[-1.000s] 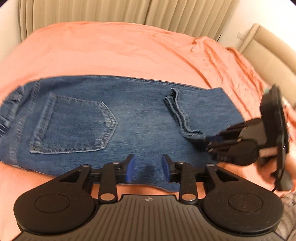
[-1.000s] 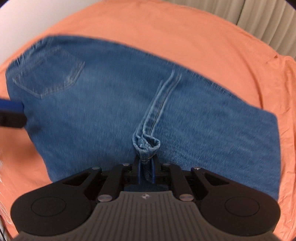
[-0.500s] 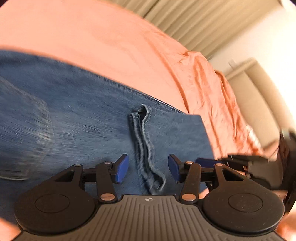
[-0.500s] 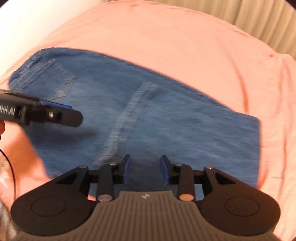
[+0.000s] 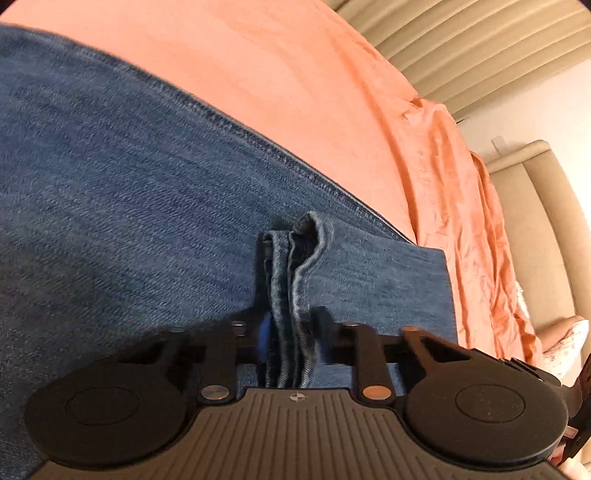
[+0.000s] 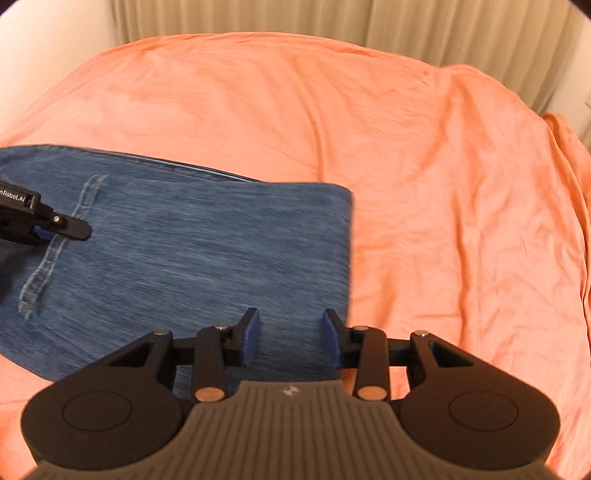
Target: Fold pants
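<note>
Blue jeans lie folded flat on the orange bed sheet. A bunched leg hem runs up between the fingers of my left gripper; its jaws are closing and the pads pinch the hem. In the right wrist view the jeans end at a straight folded edge on the right. My right gripper hovers open over the near corner by that edge, nothing between its blue pads. The left gripper shows at the far left on the hem.
The orange sheet stretches wrinkled to the right and beyond the jeans. Beige curtains hang behind the bed. A padded beige headboard stands on the right, and part of the right gripper sits at that frame's edge.
The left gripper swung right and down onto the hem and closed on it. The right gripper let the hem go, opened, and moved right to the folded edge.
</note>
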Demonstrator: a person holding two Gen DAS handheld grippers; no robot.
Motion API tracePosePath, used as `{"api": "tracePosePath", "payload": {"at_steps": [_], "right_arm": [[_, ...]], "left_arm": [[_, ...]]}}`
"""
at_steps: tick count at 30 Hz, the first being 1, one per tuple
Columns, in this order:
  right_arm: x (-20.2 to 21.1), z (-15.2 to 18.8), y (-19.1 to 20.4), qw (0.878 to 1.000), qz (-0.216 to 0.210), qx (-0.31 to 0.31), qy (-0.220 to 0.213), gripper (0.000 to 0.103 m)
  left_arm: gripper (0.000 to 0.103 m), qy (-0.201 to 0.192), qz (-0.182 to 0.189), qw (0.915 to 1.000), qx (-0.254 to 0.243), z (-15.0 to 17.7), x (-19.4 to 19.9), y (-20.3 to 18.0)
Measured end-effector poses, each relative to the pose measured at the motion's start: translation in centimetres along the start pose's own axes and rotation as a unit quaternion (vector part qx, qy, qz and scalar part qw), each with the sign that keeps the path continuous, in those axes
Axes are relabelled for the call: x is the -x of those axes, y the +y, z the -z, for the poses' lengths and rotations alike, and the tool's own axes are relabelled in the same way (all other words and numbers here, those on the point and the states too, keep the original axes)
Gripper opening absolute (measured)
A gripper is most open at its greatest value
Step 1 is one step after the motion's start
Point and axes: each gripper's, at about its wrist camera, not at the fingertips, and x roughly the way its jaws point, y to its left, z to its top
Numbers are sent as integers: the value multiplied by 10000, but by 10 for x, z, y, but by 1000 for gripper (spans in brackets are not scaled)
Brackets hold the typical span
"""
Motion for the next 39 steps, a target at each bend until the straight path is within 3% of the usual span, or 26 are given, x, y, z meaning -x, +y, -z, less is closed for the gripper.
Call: {"api": "tracePosePath", "payload": {"at_steps": [1, 2, 6, 8, 9, 13, 14, 18, 20, 28, 30, 36, 37, 39], "right_arm": [[0, 2, -4, 10000, -6, -49, -17, 34], [-1, 5, -8, 10000, -5, -93, -31, 34], [2, 17, -19, 9992, -109, -326, -185, 33], [4, 20, -23, 9987, -147, -414, -245, 22], [4, 21, -24, 9985, -194, -455, -249, 15], [5, 20, -20, 9972, -374, -552, -332, 13], [3, 19, -18, 9970, -408, -562, -335, 13], [-3, 11, -13, 9973, -412, -505, -334, 13], [-11, 0, -11, 9973, -395, -492, -378, 12], [-73, -62, -22, 9959, -111, -801, -397, 8], [-92, -68, -25, 9954, -40, -922, -270, 0], [-106, -69, -31, 9932, -9, -1162, -116, 0], [-101, -68, -31, 9931, -55, -1165, -82, 0], [-86, -59, -31, 9938, -187, -1098, -23, 0]], "left_arm": [[15, -184, -70, 9996, -202, 1, 4, -7], [6, -440, -145, 9974, -557, 4, 11, -19], [6, -1022, -71, 9743, -2005, 7, 45, -78], [6, -1165, -53, 9631, -2424, 3, 59, -98], [6, -1130, -142, 9615, -2500, -1, 61, -101], [6, -693, -845, 9614, -2525, -6, 42, -79], [6, -555, -941, 9647, -2398, -4, 33, -67], [8, -220, -828, 9814, -1717, 4, 10, -34], [10, -193, -764, 9851, -1526, 7, 5, -24], [16, -33, -600, 9865, -1522, -5, 0, -19], [16, -32, -573, 9867, -1520, -5, -3, -16], [17, -8, -574, 9876, -1463, -4, -3, -20], [19, -7, -643, 9874, -1448, -3, 0, -23], [35, -13, -822, 9853, -1496, 3, 7, -31]]}}
